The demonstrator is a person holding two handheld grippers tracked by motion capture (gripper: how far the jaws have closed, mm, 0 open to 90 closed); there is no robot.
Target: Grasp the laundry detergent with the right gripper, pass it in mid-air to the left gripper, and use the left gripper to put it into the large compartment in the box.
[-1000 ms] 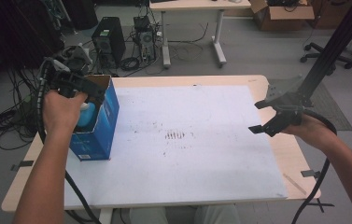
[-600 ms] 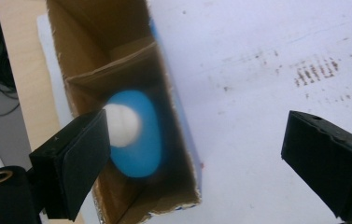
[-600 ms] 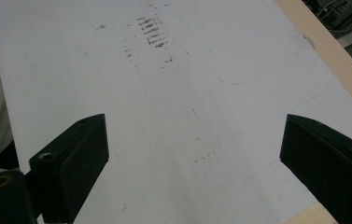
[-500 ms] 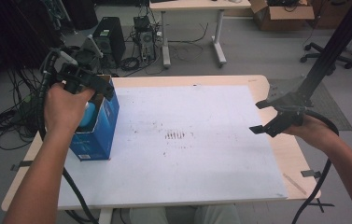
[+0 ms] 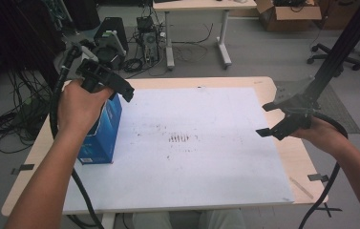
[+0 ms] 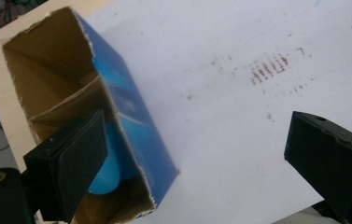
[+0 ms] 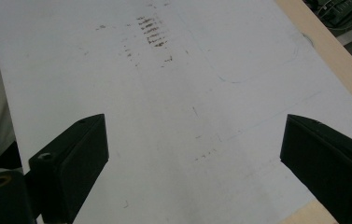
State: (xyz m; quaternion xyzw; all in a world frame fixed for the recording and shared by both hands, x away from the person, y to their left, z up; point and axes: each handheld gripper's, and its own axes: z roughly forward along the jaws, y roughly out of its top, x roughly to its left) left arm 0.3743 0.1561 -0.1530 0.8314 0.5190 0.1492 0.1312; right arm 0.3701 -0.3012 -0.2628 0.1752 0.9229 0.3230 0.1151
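A blue cardboard box (image 5: 102,136) stands upright on the left side of the table, its top torn open. Inside it, in the left gripper view, lies a round blue object (image 6: 107,170) behind the box's blue wall (image 6: 138,135). My left gripper (image 5: 115,88) hovers above the box's top rim; its jaws have just been opening and stand wide with nothing between them (image 6: 197,163). My right gripper (image 5: 266,119) hangs over the table's right edge, open and empty, with bare white sheet between its jaws (image 7: 197,163).
A large white sheet (image 5: 201,171) covers the wooden table (image 5: 294,160), with brown smudges (image 5: 180,138) near its middle. A black stand post (image 5: 333,62) rises by the right gripper. Behind the table are cables, computer cases (image 5: 113,36) and another desk (image 5: 196,5).
My left gripper has risen from the box's open top and shifted right, toward the table's middle. The right gripper has stayed where it was.
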